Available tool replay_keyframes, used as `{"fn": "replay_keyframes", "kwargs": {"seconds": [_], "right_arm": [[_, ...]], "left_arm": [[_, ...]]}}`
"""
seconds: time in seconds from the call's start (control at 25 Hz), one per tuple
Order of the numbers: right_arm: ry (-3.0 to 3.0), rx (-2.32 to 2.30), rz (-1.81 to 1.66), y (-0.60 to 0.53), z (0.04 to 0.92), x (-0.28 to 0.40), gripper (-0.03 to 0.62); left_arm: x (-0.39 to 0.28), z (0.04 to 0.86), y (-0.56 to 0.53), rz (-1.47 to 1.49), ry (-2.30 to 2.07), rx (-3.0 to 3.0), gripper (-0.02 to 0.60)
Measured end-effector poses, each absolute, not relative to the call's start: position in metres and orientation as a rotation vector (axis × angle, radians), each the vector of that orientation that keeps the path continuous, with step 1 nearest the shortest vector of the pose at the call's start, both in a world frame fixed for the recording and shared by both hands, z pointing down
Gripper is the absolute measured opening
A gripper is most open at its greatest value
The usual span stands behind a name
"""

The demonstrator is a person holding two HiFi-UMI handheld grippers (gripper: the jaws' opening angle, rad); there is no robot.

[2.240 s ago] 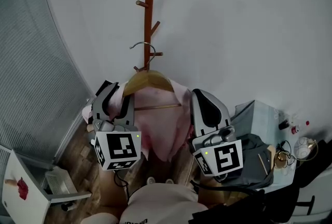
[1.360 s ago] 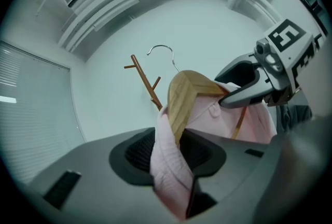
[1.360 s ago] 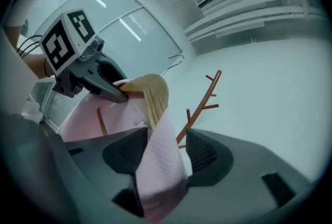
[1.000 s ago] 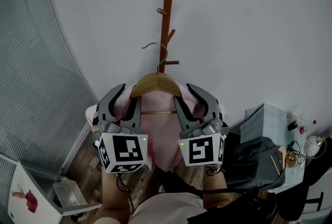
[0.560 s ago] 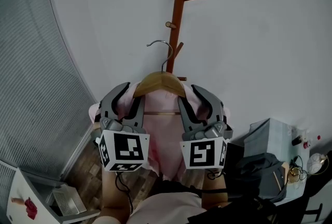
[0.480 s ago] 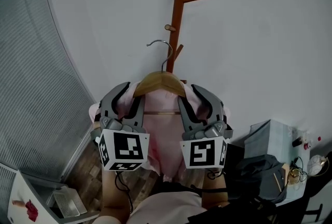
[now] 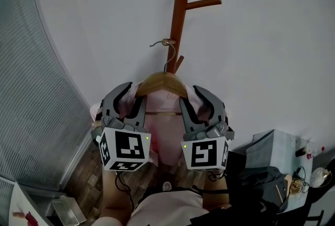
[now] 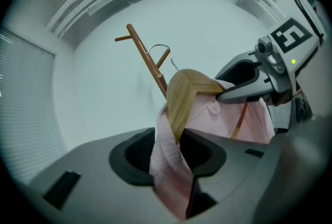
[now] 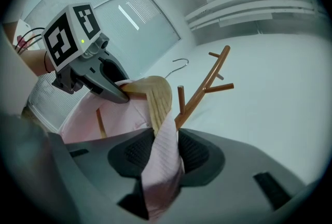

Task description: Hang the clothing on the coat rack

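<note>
Two claws, both clamped. Left claw (image 7: 133,93) bites the shirt (image 7: 163,133) where it drapes over the left end of the hanger (image 7: 161,82); right claw (image 7: 192,95) does the same at the right end. In each gripper view I see pink cloth pinched btw the pads, w/ the wood end poking out just above.

Count:
- 1 hanger, wooden, roughly level.
- 1 metal hook (image 7: 167,51) on top of it.
- 1 pink shirt on it, hanging down btw the 2 marker cubes (image 7: 124,149).
- 1 rack (image 7: 181,10), a red-brown pole against the white wall (image 7: 261,52), right behind the hanger.
- 3 pegs show in head view: 1 long peg (image 7: 205,3) up high pointing right, 1 stub (image 7: 179,61) low beside the hook's stem, 1 peg end (image 7: 168,42) at the hook's top.

The hook's curve overlaps that peg end. Can't tell if it sits on it or only passes in front. Claws are at about the same height, side by side, not touching.
</note>
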State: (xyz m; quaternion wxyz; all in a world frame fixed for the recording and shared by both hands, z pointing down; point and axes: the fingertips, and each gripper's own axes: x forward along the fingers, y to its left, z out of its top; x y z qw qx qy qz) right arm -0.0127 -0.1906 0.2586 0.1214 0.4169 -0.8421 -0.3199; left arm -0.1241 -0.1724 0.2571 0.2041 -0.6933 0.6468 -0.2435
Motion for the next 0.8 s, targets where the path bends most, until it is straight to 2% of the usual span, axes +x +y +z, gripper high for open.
{"fn": "replay_keyframes", "kwargs": {"seconds": [0.8], "right_arm": [[-2.366, 1.354, -0.764, -0.242, 0.280, -0.019, 0.156]], "left_arm": [[-0.132, 0.281, -0.240, -0.712, 1.644, -2.117, 0.160]]}}
